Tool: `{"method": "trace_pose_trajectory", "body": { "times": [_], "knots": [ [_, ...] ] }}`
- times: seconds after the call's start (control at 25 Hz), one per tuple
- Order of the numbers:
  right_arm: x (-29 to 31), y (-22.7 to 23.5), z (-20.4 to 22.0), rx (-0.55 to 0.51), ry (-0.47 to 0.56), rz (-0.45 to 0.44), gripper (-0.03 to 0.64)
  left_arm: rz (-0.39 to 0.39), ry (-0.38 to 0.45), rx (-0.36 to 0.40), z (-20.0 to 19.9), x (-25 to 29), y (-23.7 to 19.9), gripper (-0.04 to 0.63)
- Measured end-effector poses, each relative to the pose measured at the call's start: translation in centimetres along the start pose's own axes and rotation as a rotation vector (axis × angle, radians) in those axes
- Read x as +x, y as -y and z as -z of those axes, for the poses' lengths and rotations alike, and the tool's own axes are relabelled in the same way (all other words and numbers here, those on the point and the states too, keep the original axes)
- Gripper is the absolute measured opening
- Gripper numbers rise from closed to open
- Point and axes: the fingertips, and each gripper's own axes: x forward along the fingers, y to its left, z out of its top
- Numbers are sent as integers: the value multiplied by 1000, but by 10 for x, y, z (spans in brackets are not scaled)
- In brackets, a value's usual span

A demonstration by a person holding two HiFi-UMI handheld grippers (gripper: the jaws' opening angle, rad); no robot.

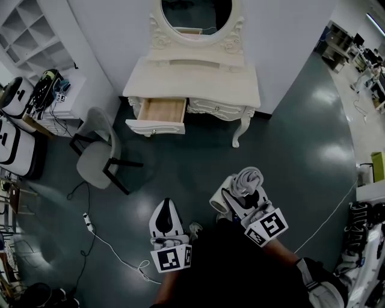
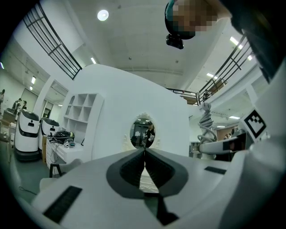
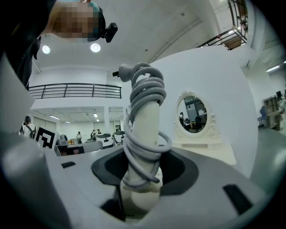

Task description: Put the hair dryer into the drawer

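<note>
The hair dryer (image 3: 144, 123) is gripped by the right claw (image 3: 142, 173), and the hold is seen plainly in the right gripper view: the pale handle stands upright between the two dark pads, which are pressed against it on either side. A grey cord (image 3: 148, 87) is wound in loops round that handle, with its plug poking out at the top. The left claw (image 2: 144, 154) is carried alongside with its jaws drawn together, tips touching, nothing between them. From the head view, both claws are held out level over the dark floor (image 1: 289, 138), the right one a little ahead. The drawer (image 1: 155, 127) is found pulled out at the left side of the white bench (image 1: 192, 81), its pale wooden bottom on show, under the oval mirror (image 1: 195, 15). The hair dryer is kept well apart from that drawer. A grey chair (image 1: 96, 153) is parked off to the left of the bench.
</note>
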Motion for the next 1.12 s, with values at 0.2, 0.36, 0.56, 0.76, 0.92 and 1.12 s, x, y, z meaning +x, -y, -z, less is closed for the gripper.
{"method": "trace_pose_trajectory", "body": {
  "times": [0.2, 0.36, 0.56, 0.76, 0.92, 1.12],
  "knots": [
    [6, -10, 2, 2, 5, 12, 201, 15, -3, -6, 4, -4, -9, 25],
    [12, -15, 2, 6, 1, 6, 201, 9, -10, -18, 7, -4, -13, 25],
    [30, -5, -1, 3, 11, -9, 201, 2, -3, -15, 8, 16, -17, 25],
    [58, 18, -1, -3, 12, -39, 201, -23, -3, -8, 14, 49, -21, 25],
    [83, 40, -6, -5, 11, -62, 201, -39, 1, -2, 14, 80, -21, 25],
    [114, 75, -14, -3, 6, -82, 201, -56, -5, -3, 16, 125, -17, 25]
  ]
}}
